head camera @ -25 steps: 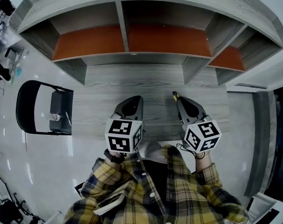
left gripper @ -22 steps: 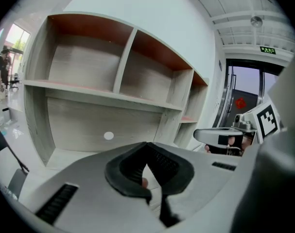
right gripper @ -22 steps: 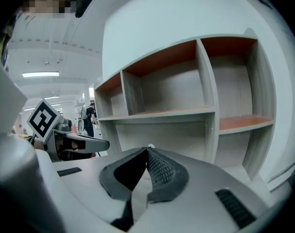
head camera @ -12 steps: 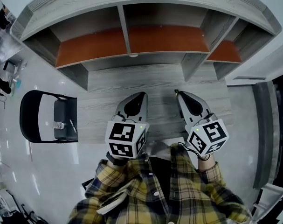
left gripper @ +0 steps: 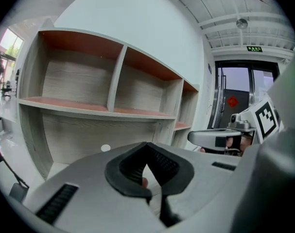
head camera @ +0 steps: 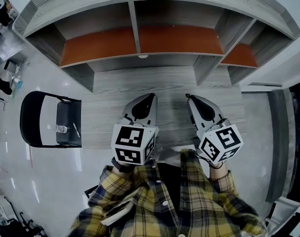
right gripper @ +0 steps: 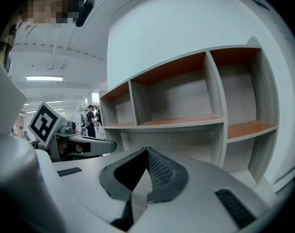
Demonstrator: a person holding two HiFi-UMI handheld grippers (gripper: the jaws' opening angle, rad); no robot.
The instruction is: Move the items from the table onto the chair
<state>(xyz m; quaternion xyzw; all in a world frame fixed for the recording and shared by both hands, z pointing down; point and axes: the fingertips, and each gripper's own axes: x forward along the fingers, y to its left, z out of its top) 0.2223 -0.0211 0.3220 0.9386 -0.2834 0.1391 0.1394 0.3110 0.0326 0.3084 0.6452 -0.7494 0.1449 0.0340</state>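
My left gripper (head camera: pixel 150 96) and right gripper (head camera: pixel 188 97) hover side by side over the grey wood table (head camera: pixel 164 80), both shut with nothing in them. In the left gripper view the jaws (left gripper: pixel 147 145) meet in a point, and the right gripper (left gripper: pixel 213 139) shows beside them. The right gripper view has its jaws (right gripper: pixel 147 150) closed the same way, with the left gripper (right gripper: pixel 84 147) at the left. A black chair (head camera: pixel 33 120) stands left of the table. On its seat lie a small clear bottle (head camera: pixel 62 129) and a thin pen-like item (head camera: pixel 76 130). I see no item on the table top.
A grey shelf unit with orange boards (head camera: pixel 140 38) rises along the table's far side, its compartments bare. Glossy white floor (head camera: pixel 21 172) surrounds the chair. A dark doorway (left gripper: pixel 237 106) lies to the right, and people stand far off at the left.
Both grippers have risen a little toward the head camera and edged up the picture, staying shut and side by side. The chair and its items have not moved.
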